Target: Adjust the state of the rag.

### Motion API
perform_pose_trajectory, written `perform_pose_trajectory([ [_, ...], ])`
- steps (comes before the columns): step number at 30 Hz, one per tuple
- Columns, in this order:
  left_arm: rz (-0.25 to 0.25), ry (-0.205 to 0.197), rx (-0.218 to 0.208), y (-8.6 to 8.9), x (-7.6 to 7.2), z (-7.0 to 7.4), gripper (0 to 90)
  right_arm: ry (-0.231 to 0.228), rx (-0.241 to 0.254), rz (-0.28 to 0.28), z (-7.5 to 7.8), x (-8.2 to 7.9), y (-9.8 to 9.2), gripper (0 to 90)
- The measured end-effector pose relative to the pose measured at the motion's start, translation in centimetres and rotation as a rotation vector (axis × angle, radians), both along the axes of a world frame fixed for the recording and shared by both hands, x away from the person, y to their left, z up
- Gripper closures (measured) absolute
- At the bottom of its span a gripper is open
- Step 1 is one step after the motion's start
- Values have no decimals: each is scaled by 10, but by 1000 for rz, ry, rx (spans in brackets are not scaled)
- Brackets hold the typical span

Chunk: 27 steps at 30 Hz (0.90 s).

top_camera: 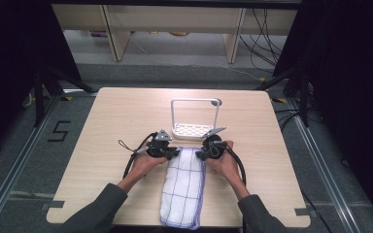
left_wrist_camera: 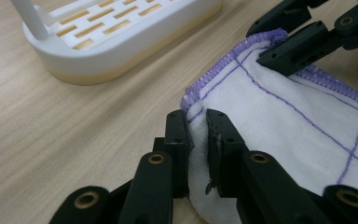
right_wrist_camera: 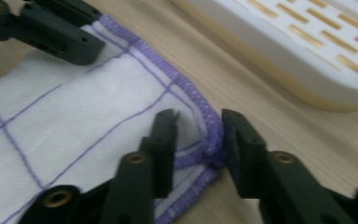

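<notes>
A white cloth (top_camera: 182, 189) with purple grid lines and a purple hem lies folded in a long strip down the middle of the table, reaching the front edge. My left gripper (top_camera: 175, 153) sits at its far left corner, and the left gripper view has the jaws (left_wrist_camera: 196, 126) shut on a bunched fold of the cloth (left_wrist_camera: 284, 116). My right gripper (top_camera: 200, 154) is at the far right corner. There its jaws (right_wrist_camera: 198, 128) straddle the hem of the cloth (right_wrist_camera: 74, 121) with a gap still between pad and fabric.
A white slotted rack (top_camera: 194, 130) with an upright wire frame stands just beyond the cloth, close to both grippers (left_wrist_camera: 121, 46) (right_wrist_camera: 307, 56). The wooden table (top_camera: 102, 145) is bare to the left and right. Dark stands and cables flank the table on the floor.
</notes>
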State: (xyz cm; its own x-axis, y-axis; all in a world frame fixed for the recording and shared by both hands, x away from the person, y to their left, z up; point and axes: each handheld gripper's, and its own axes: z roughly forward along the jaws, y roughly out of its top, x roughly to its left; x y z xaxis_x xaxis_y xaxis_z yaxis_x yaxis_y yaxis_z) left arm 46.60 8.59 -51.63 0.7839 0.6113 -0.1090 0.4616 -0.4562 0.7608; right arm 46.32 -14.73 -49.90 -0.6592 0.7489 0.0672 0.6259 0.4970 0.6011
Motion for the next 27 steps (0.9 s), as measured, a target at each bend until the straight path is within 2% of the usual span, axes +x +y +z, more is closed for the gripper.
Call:
perform_pose_trajectory([
  [2, 1, -1, -3, 0, 0, 0, 786, 14, 22, 22, 0, 0, 0, 770],
  [3, 1, 0, -3, 1, 0, 1, 787, -8, 33, 32, -3, 0, 0, 805],
  [4, -1, 0, -4, 1, 0, 1, 788, 15, 37, 44, -1, -1, -1, 818],
  [5, 2, -1, -9, 1, 0, 2, 789, 1, 44, 43, -2, -1, 0, 830],
  [6, 2, -2, -9, 2, -1, 3, 790, 2, 21, 55, 0, -2, 0, 836],
  [7, 0, -6, -11, 3, -1, 4, 791, -3, 18, 58, 1, -3, 0, 841],
  [8, 1, -6, -18, 3, -2, 6, 792, -26, 11, 65, 2, -3, 0, 843],
  [9, 0, -13, -20, 3, -3, 8, 793, -19, 11, 59, 4, -5, 0, 844],
  [10, 10, -14, -42, 2, -4, 9, 794, -33, 13, 63, 5, -6, -1, 846],
  [13, -7, -28, -26, 4, -5, 16, 795, -39, 22, 57, 11, -10, -2, 847],
  [14, -14, -30, -29, 4, -5, 17, 794, -44, 27, 65, 12, -11, -2, 847],
  [15, 6, -31, -51, 2, -6, 17, 794, -41, 21, 59, 14, -12, -2, 847],
  [16, 0, -28, -49, 3, -7, 18, 794, -61, 24, 49, 13, -12, -2, 847],
  [18, -4, -33, -52, 4, -7, 20, 794, -42, 38, 56, 17, -14, -3, 847],
  [19, -2, -32, -51, 4, -8, 21, 794, -61, 44, 49, 15, -14, -2, 847],
  [20, 1, -30, -61, 5, -8, 21, 794, -48, 41, 61, 17, -14, -3, 847],
  [22, -10, -32, -47, 6, -8, 22, 794, -45, 39, 56, 19, -15, -2, 847],
  [24, 2, -35, -52, 5, -10, 22, 794, -56, 34, 63, 19, -15, -2, 847],
  [25, -1, -36, -52, 5, -10, 22, 794, -45, 38, 57, 19, -16, -2, 846],
  [27, -12, -33, -43, 6, -11, 23, 794, -60, 32, 72, 19, -16, -2, 846],
])
